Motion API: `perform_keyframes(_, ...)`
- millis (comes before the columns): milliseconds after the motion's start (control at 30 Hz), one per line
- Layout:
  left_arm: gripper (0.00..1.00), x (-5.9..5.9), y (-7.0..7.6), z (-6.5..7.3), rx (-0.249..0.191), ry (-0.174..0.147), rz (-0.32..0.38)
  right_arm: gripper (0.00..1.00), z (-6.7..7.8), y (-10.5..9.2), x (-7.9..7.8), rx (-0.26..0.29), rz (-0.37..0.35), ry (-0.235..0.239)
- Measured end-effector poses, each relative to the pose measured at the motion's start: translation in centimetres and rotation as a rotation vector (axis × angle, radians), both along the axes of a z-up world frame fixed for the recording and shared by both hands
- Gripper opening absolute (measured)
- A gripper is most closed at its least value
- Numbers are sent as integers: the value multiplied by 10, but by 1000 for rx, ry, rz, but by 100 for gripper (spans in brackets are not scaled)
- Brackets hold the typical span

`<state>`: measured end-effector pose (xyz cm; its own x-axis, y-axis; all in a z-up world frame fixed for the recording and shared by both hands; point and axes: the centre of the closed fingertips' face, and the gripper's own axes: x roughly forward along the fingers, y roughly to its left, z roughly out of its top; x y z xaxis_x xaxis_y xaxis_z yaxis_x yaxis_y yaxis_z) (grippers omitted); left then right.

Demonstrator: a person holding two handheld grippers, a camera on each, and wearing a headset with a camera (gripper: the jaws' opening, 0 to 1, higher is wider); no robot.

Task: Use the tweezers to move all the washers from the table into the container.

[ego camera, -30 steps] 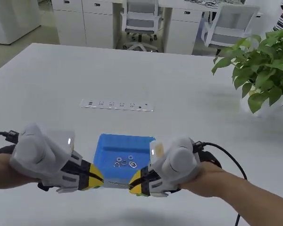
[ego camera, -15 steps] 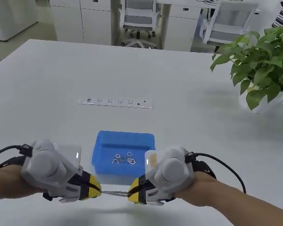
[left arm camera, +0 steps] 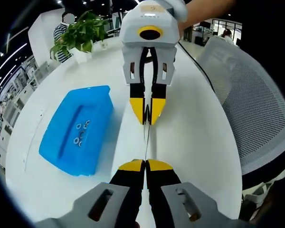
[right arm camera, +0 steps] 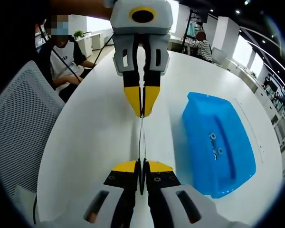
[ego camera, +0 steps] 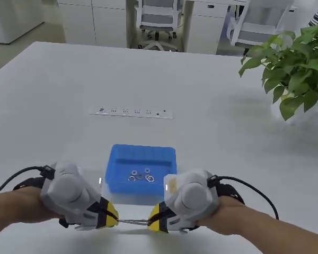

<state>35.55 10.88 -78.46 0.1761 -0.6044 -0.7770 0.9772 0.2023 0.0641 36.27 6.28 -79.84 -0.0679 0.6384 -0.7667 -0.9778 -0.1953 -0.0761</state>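
Bright, even overhead office light, soft shadows; fisheye views bend at edges.

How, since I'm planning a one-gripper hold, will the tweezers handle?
Probably light and slippery: the tweezers are a thin shiny sliver pinched at each end by the left gripper and right gripper. Held at one end, they may pivot or droop.

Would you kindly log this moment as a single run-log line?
left gripper: shut on tweezers | right gripper: shut on tweezers' other end | washers: in blue container
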Motion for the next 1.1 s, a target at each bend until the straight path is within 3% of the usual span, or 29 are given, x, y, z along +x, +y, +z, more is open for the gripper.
perform_keyframes(500, 5, -3, -2, -9, 17, 22, 0, 8, -7, -2, -4, -19, 4, -5)
perform_keyframes(1100, 5, -6, -2, -19, 36, 39, 6, 11, -7, -2, -6, -1, -13, 8)
